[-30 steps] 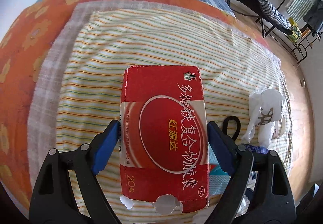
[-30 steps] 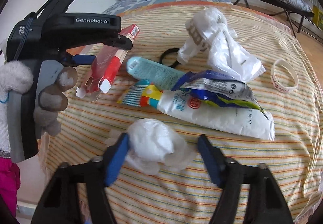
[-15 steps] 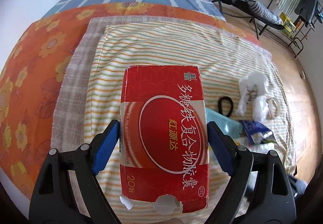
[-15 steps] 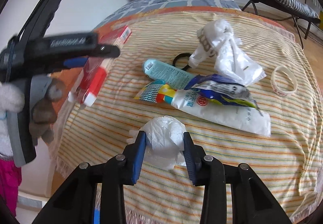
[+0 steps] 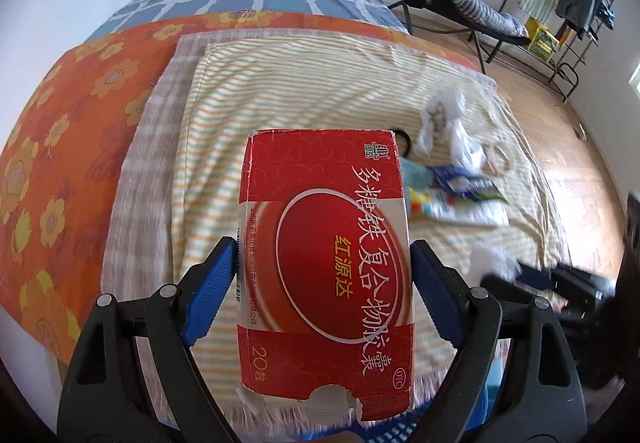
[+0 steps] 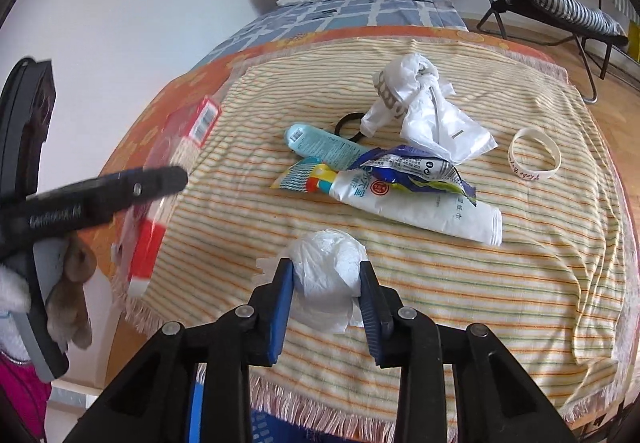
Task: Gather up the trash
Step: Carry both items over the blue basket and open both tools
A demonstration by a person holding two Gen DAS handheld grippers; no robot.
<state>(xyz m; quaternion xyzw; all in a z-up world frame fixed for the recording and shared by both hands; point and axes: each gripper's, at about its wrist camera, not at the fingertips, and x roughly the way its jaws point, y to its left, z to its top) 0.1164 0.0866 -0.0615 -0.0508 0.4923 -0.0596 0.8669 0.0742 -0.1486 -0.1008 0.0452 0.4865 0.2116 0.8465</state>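
Both claws hold trash above the striped bed cover.

The left claw (image 5: 322, 275) clamps a flat red cardboard medicine box (image 5: 326, 267) between its blue pads, lifted over the bed's near edge. The right claw (image 6: 326, 293) squeezes a crumpled white tissue ball (image 6: 326, 271) resting on the yellow striped woven cloth (image 6: 460, 283). Farther on lie a white toothpaste tube (image 6: 420, 203), a teal tube (image 6: 324, 147), a crinkled blue foil wrapper (image 6: 416, 169), a knotted white plastic bag (image 6: 424, 111) and a white rubber wristband (image 6: 534, 153).

In the left wrist view, the red box (image 5: 326, 267) is hiding most of the teal tube (image 5: 416, 177), and the right tool (image 5: 532, 277) is showing only as a blur. In the right wrist view, the left tool (image 6: 100, 195) is blurring and covering part of the box.
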